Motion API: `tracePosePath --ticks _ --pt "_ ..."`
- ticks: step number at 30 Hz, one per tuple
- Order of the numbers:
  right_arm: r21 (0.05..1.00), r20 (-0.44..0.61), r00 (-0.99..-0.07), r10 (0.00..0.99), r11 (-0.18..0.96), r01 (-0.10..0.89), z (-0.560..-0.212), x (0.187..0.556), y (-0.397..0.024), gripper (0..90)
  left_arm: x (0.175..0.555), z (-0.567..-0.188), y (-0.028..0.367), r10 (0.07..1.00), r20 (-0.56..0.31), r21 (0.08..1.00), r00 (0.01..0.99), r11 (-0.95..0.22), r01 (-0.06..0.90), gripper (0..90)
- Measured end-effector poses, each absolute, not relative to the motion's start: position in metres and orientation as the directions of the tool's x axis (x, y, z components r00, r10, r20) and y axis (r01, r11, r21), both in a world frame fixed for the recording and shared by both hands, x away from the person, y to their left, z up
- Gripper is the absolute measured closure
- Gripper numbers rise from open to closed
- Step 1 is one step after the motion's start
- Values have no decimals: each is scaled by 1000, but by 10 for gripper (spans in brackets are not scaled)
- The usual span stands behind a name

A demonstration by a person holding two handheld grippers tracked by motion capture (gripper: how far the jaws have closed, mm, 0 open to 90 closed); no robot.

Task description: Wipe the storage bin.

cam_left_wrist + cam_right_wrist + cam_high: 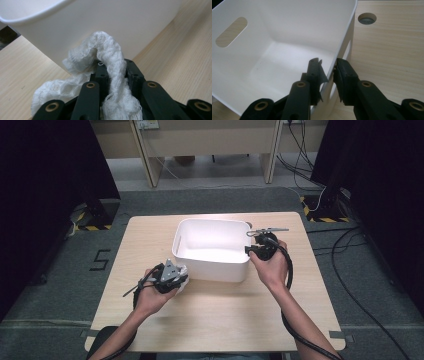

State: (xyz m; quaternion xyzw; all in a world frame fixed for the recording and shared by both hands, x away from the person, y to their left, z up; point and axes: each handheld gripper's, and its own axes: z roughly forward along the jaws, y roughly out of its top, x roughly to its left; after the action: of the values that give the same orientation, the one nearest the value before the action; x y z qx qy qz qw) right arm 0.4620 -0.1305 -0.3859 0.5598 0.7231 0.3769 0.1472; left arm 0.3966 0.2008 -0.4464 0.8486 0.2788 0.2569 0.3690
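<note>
Left gripper view: the black fingers are pressed together on a white mesh cloth, which loops up between them and trails down over the links toward the table. Just past the cloth rises the outer wall of the white bin.

Right gripper view: the fingers straddle the rim of the bin, one inside the wall and one outside, pinching it beside a handle slot.

High view: the left gripper, cloth bunched at its tip, sits at the bin's near left corner, close to the table's left half. The right gripper clamps the bin's right wall. The bin stands toward the far edge of the table, about midway across. A person's forearms enter from the near edge.
</note>
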Motion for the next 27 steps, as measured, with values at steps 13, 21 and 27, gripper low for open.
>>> tracePosePath --ticks 13,21,27 --pt "709 212 -330 920 87 699 -386 462 -130 739 394 -426 201 667 239 792 705 -554 256 754" --pt "710 207 -333 920 93 698 -386 462 -129 738 395 -425 198 665 245 787 705 -562 257 753" --pt "710 209 -332 920 91 698 -386 462 -129 738 394 -424 190 650 243 785 720 -568 246 753"
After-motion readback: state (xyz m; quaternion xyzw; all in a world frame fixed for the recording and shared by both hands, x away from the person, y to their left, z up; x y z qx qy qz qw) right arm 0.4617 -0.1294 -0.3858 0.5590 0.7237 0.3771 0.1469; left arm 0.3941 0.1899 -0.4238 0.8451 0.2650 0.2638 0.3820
